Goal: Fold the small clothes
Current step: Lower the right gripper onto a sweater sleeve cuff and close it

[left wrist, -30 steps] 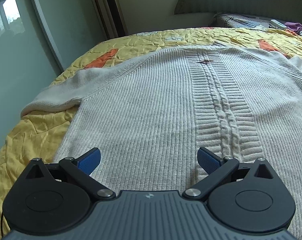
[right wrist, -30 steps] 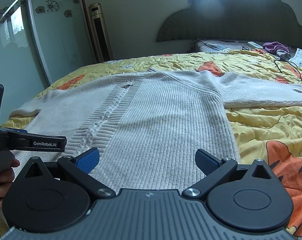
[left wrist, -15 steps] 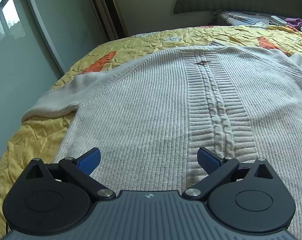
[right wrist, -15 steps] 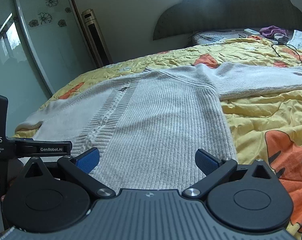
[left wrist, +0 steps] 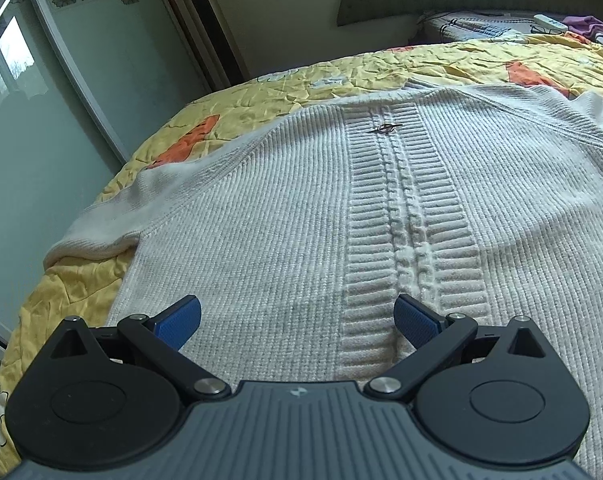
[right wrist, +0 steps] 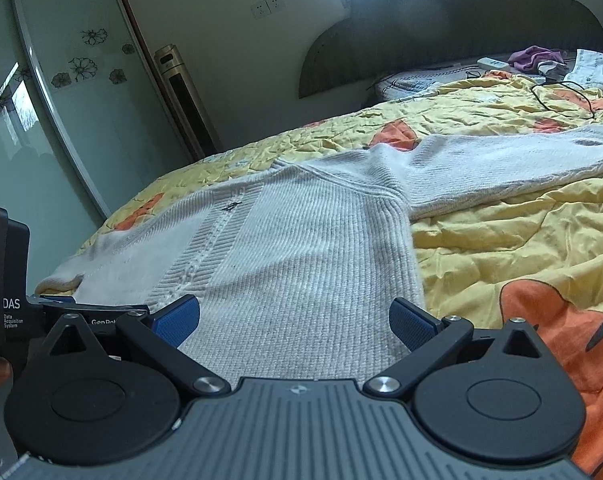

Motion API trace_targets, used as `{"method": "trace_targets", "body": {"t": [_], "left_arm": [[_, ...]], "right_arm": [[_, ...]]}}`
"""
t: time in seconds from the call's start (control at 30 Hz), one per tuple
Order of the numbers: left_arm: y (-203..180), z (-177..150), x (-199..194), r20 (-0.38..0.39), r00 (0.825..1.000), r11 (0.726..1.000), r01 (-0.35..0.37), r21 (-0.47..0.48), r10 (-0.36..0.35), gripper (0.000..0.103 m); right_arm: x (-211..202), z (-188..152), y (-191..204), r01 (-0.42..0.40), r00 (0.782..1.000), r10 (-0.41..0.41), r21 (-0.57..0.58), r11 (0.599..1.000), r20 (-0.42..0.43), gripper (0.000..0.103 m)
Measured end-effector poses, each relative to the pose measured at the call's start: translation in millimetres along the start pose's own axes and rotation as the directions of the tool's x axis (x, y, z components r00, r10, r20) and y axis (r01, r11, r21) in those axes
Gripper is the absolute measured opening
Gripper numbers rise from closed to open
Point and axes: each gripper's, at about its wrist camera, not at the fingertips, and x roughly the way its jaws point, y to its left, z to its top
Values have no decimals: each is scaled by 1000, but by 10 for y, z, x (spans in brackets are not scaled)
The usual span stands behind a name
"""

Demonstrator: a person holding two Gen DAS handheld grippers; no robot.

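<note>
Your white knit sweater (left wrist: 285,216) lies spread flat across the yellow and orange quilt (right wrist: 513,240), filling the centre of the left wrist view, its cable-knit band running up the middle of the frame to a small dark pin (left wrist: 386,129) near the collar. Your left gripper (left wrist: 297,320) sits low over the hem at the bottom of the frame, its blue-padded fingers (left wrist: 179,320) spread wide with nothing between them. Your right gripper (right wrist: 295,320) is likewise released, over the hem's right portion at the bottom of its frame. One sleeve (right wrist: 513,166) stretches toward the right edge of the right wrist view. A dark headboard (right wrist: 453,28) stands at upper right, a tall gold appliance (right wrist: 181,96) by the wall at upper left.
</note>
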Motion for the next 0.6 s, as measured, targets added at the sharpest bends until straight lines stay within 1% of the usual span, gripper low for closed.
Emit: {"method": "trace_targets", "body": {"t": [0.1,0.2,0.27,0.37,0.47,0.57,0.6], "left_arm": [[-52,16,11,3,1000,1000,2,6,-2,103],[-74,11,21,9,1000,1000,25,-6,-25,103],[-85,-1,31,15,999,999,43,-12,-43,103],[-94,-17,34,28,995,995,91,-29,-91,103],[-95,-32,2,70,989,990,133,-46,-130,103],[-127,-51,-17,115,981,985,165,-46,-159,103],[-144,-60,-11,120,979,985,169,-41,-163,103]], "right_arm": [[-27,42,-65,0,1000,0,-12,1000,21,103],[-50,97,-186,-9,999,9,7,1000,42,103],[-52,151,-307,-1,999,0,24,1000,45,103],[-45,246,-552,46,997,-49,52,998,60,103],[-18,344,-876,111,991,-118,103,988,68,103],[14,415,-1298,149,982,-168,202,968,81,102],[34,443,-1465,153,981,-178,244,957,83,99]]}}
